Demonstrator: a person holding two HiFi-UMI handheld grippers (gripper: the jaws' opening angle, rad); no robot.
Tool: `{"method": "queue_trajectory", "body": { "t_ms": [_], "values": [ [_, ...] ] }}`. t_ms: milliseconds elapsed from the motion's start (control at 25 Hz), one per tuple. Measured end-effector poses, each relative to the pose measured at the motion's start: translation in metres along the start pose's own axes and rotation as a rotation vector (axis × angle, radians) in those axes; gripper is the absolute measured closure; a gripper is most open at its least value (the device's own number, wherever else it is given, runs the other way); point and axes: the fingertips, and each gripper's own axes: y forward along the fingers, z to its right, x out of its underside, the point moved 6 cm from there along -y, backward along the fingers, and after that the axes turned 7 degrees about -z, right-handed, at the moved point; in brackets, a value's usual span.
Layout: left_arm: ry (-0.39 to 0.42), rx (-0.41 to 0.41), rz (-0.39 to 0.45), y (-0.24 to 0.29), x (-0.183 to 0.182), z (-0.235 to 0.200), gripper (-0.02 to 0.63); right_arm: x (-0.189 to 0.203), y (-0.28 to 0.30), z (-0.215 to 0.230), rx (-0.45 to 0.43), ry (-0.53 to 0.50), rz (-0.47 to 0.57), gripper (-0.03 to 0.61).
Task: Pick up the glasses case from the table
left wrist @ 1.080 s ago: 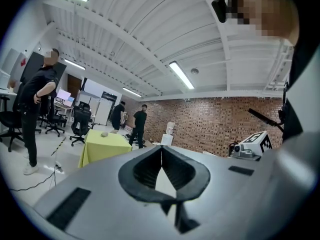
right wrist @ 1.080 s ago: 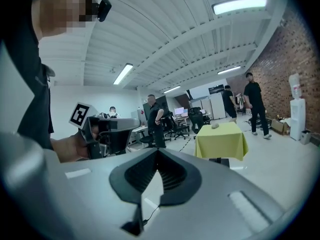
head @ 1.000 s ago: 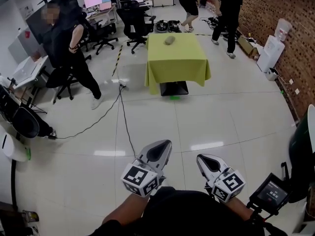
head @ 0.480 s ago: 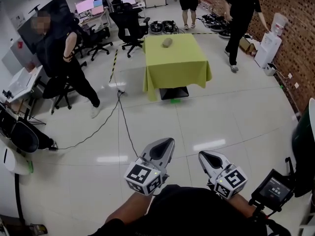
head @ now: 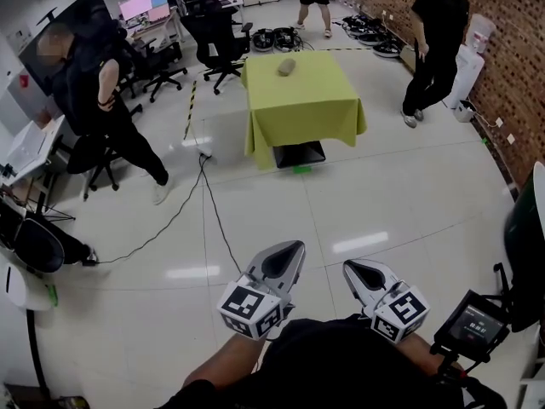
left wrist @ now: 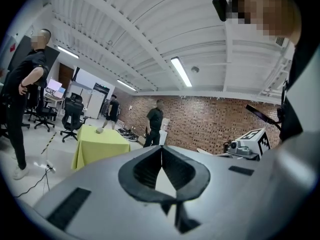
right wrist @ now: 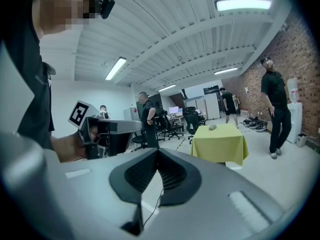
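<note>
A grey glasses case (head: 286,66) lies near the far edge of a table draped in a yellow-green cloth (head: 303,100), well across the room from me. It also shows small and distant as the case (left wrist: 99,130) in the left gripper view and the case (right wrist: 212,127) in the right gripper view. My left gripper (head: 284,259) and right gripper (head: 358,274) are held close to my body, side by side, both shut with nothing between the jaws. Both point toward the table.
A person in black (head: 98,92) stands at the left by office chairs (head: 213,37) and desks. Another person (head: 436,45) walks at the right by the brick wall. A black cable (head: 204,194) runs across the tiled floor. A device with a screen (head: 473,331) is at my right.
The table has come slightly nearer and higher in the head view as I moved forward. The person at the right has walked further right along the wall. Both grippers stay shut.
</note>
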Motion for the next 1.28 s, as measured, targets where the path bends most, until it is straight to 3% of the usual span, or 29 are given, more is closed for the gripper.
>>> {"method": "queue_trajectory", "body": {
  "t_ms": [880, 1280],
  "values": [
    [-0.047, -0.059, 0.019, -0.026, -0.009, -0.007, 0.606, -0.012, 0.012, -0.016, -0.062, -0.008, -0.023, 0.577],
    [-0.032, -0.062, -0.003, 0.038, -0.006, -0.02, 0.606, -0.006, 0.034, 0.045, -0.084, 0.019, -0.005, 0.577]
  ]
}}
